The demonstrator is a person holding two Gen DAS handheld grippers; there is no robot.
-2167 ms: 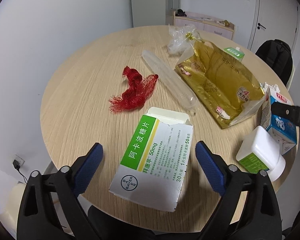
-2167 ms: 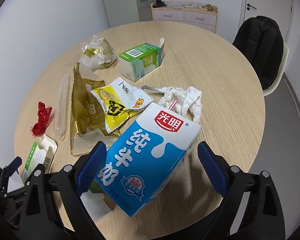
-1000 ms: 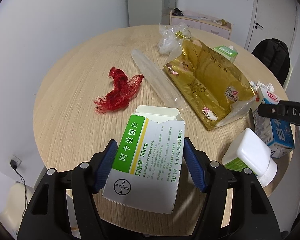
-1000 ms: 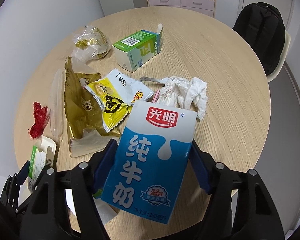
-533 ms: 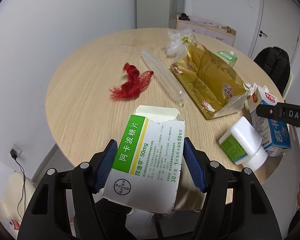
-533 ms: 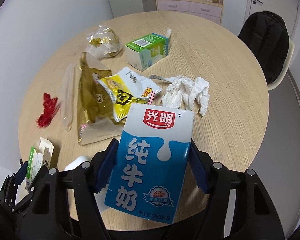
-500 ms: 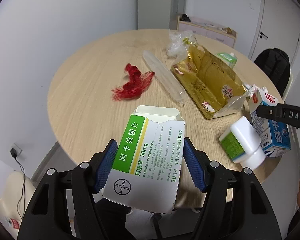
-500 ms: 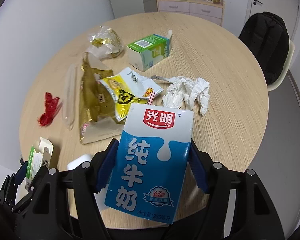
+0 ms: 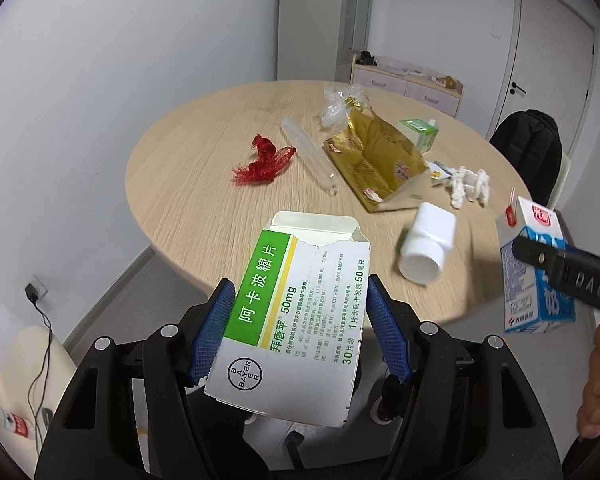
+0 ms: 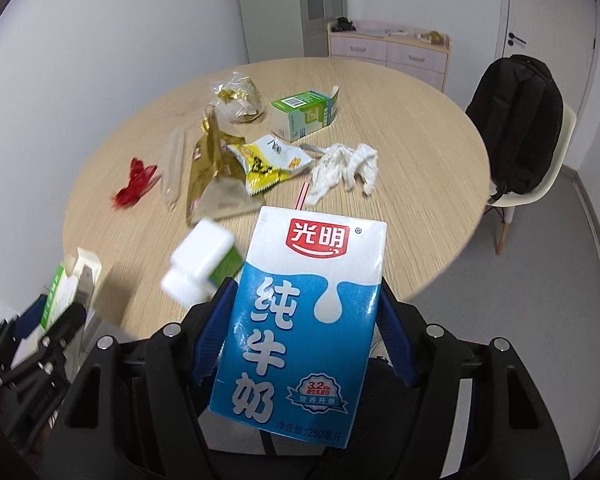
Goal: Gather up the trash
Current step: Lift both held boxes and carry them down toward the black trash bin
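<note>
— Round wooden table [image 10: 400, 148] in a white-walled room, litter over its left half. What does each claw have?

— Left gripper [image 9: 300, 332] is clenched on a torn green-and-white medicine box [image 9: 296, 320], blue pads pressing both its sides, held off the near rim. Right gripper [image 10: 302, 332] is clamped the same way on a blue milk carton [image 10: 304, 312], a pad on each flank, straw poking from its top.

— And on the table?

— From the right wrist view: a crumpled tissue [image 10: 346, 168] near the centre, a yellow snack wrapper [image 10: 268, 164] at its nine o'clock, touching a gold foil bag [image 10: 208, 164]. A green box [image 10: 304, 114] sits at the tissue's eleven o'clock; a red mesh net [image 10: 134, 184] lies far out at nine.

— The white bottle?

— White bottle [image 10: 202, 264] shows blurred by the near rim, at the carton's ten o'clock; whether it rests on the wood I can't tell.

— Anything behind?

— A black backpack [image 10: 516, 120] on a chair at three o'clock.
</note>
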